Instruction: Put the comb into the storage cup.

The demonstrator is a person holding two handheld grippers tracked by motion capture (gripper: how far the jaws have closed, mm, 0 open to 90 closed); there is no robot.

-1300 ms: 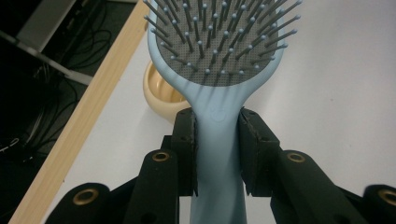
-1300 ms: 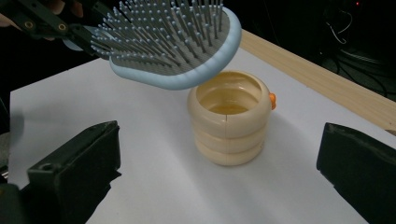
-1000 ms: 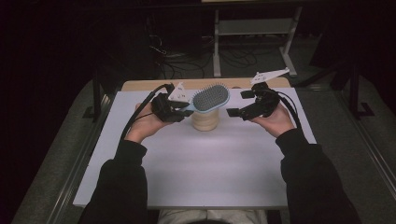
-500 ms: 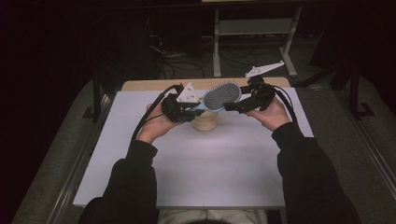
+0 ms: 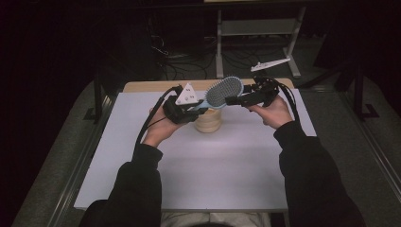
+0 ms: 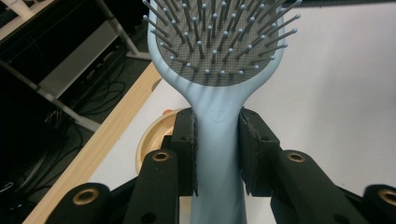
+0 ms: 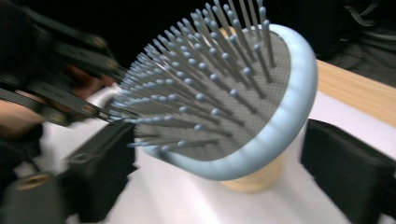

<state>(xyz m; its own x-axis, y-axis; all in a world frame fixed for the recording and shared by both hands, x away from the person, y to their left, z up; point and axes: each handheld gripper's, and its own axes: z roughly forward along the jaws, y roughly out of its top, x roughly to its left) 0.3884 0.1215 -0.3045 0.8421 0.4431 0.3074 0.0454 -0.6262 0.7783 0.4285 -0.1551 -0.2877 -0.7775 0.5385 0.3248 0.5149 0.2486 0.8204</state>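
Dark room, cables and a metal stand behind; white-topped table [image 5: 189, 189] w/ a wood strip along its far edge.

L to R: left gripper [image 5: 189, 112] sits left of centre, jaws clamped on the handle of the light-blue hairbrush [image 5: 222, 91]. In the left gripper view the handle runs straight out between the pads [image 6: 186, 140], head directly ahead, bristles facing the camera. Just below and beyond that gripper stands a small tan cup [image 5: 208, 121] on the table, apart from the brush.

Brush long axis runs from the left gripper toward the right gripper [image 5: 234, 100], head end tipped a bit up, held in the air over the cup.

Right gripper comes in from the right, pointing at the head. Its jaws have just been closing, w/ the head between them; in the right gripper view the black jaws stand either side of the head w/ gaps showing, so not gripping yet, pads not touching.

Key relation: head lies dead ahead of the right gripper, nearer to it than the handle; prob. a handover, right taking the head end while left holds the handle.
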